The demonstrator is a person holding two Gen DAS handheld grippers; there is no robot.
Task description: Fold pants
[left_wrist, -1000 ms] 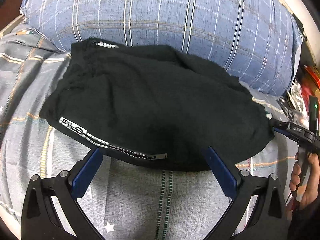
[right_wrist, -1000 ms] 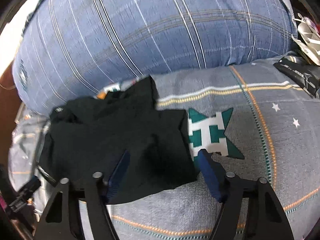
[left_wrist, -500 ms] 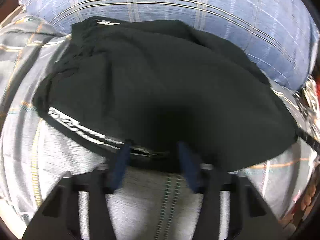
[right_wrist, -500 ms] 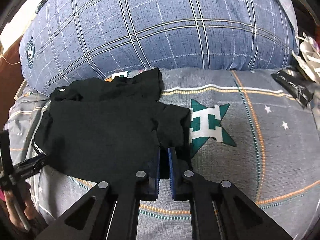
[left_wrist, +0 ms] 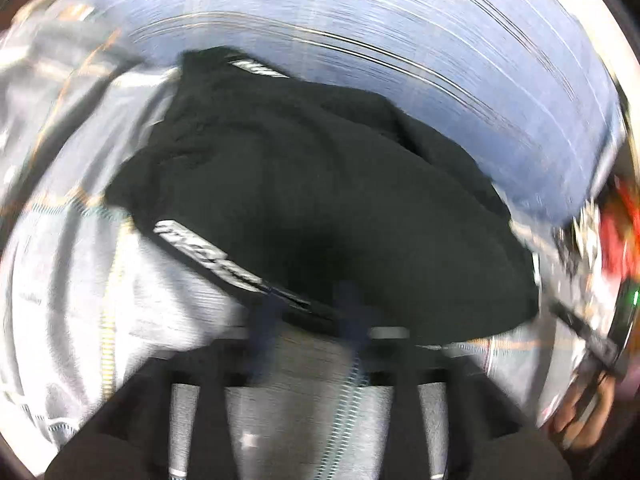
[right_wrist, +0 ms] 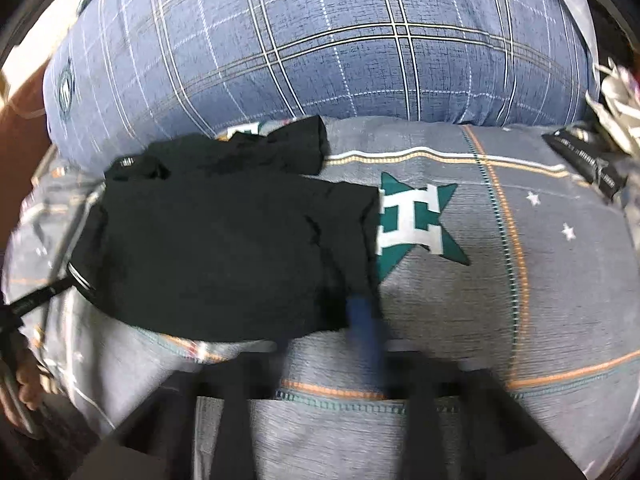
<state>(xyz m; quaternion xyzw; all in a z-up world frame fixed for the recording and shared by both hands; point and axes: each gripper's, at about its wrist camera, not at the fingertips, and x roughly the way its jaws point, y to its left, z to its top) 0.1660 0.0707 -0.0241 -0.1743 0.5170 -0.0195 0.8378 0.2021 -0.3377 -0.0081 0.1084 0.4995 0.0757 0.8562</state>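
Nearest to me in the left wrist view, my left gripper (left_wrist: 308, 312) is smeared by motion blur. Its two blue fingers (left_wrist: 262, 320) sit at the near hem of the black pants (left_wrist: 320, 200), by the white-lettered waistband strip (left_wrist: 208, 252). The jaws are opening, and the blur keeps me from telling whether any cloth is still between them, so I cannot say if this gripper grips or has let go.

In the right wrist view, my right gripper (right_wrist: 320, 320) is also opening. One blue finger (right_wrist: 366, 328) shows as a blurred streak at the pants' near right corner; the other is lost against the dark fabric. The pads do not look pressed on the cloth.

The pants (right_wrist: 224, 240) lie in a folded, roughly rectangular bundle on the grey bedsheet (right_wrist: 540, 280), with a loose flap sticking out at the far edge. Their right edge overlaps a green star with a white H (right_wrist: 416, 224) printed on the sheet.

Just beyond the pants, touching their far edge, is a large blue plaid pillow (right_wrist: 320, 40). Far right on the sheet lies a black packet (right_wrist: 584, 160). At the left edge of the right wrist view I see my left hand (right_wrist: 28, 384) on its handle.
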